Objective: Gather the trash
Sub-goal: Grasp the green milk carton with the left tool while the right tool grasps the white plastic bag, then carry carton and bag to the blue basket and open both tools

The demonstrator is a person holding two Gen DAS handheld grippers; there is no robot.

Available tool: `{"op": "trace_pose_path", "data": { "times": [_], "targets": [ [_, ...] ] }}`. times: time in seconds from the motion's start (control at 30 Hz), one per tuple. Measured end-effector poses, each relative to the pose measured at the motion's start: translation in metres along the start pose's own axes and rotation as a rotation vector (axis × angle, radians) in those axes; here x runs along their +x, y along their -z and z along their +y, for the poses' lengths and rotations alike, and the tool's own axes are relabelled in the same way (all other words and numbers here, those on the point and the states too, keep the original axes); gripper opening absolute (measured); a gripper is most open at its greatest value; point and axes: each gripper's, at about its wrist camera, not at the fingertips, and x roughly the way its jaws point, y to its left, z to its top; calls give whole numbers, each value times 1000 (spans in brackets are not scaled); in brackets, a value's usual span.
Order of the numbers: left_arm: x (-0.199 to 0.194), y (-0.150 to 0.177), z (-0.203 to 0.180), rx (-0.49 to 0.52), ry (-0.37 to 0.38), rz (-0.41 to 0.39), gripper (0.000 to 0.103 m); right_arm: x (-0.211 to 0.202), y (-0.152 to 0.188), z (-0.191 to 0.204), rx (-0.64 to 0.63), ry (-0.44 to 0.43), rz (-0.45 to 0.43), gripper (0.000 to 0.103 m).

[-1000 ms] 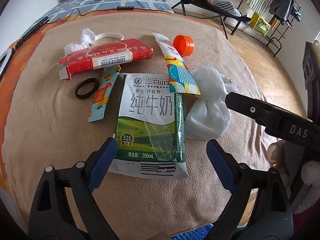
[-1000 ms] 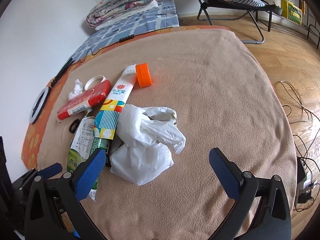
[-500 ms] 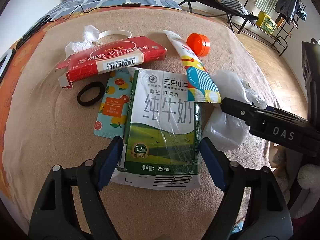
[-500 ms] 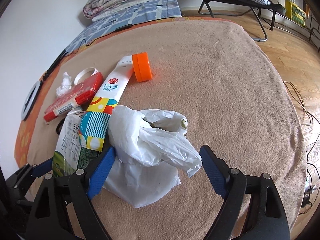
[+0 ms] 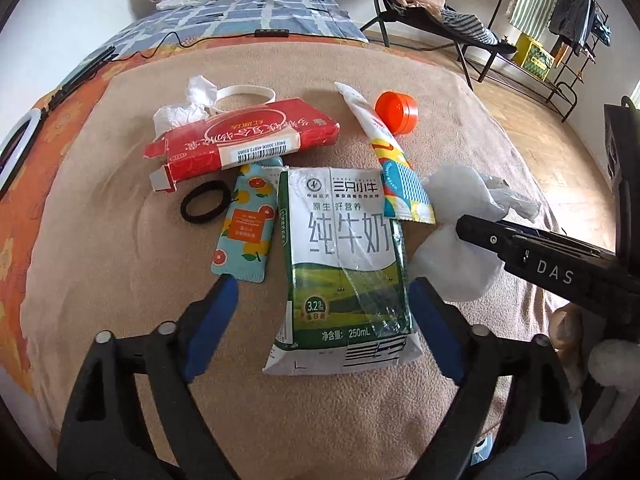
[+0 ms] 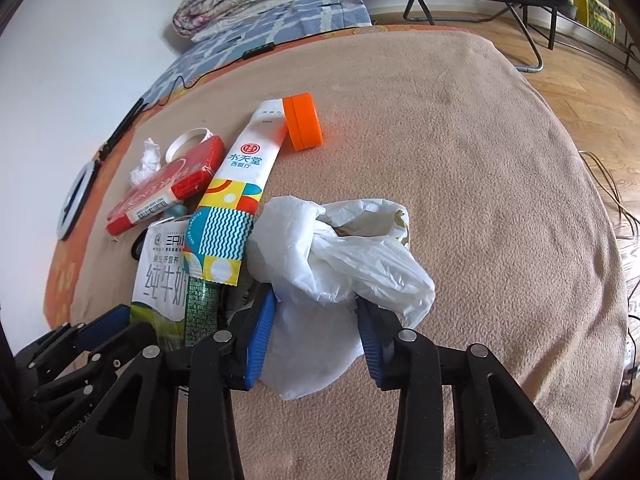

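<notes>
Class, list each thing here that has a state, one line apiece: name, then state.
Left gripper: jaws opening, astride the milk carton.
Right gripper: jaws closing, pads against the plastic bag.
Plastic bag: crumpled, mouth open.
Milk carton: flattened, lying flat.
Red box: end flap open.
Orange cap: on its side.

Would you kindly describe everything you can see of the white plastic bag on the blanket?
The white plastic bag is thin, translucent film, crumpled and bunched, with its mouth gaping upward and something yellowish just visible inside. It lies on the tan blanket, right of the milk carton, its left side against the colourful paper sleeve. The right tool straddles its lower part, jaws closing, blue pads already pressing the film at both sides.
</notes>
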Motion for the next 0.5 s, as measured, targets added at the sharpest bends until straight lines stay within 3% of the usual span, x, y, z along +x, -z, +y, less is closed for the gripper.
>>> {"op": "trace_pose_path", "data": {
  "times": [0.17, 0.27, 0.3, 0.33, 0.5],
  "targets": [
    [17, -6, -20, 38, -38, 32, 93, -14, 0, -2, -12, 68, -35, 27],
    [35, -5, -27, 62, -79, 70, 92, -17, -1, -8, -11, 80, -43, 27],
    [40, -4, -28, 69, -89, 82, 86, -17, 0, -10, -6, 76, -38, 27],
    [43, -2, -27, 67, -82, 89, 80, -16, 0, -12, 0, 63, -32, 27],
    [30, 0, -15, 20, 7, 72, 80, -15, -1, -17, 6, 41, -25, 28]
  ]
}}
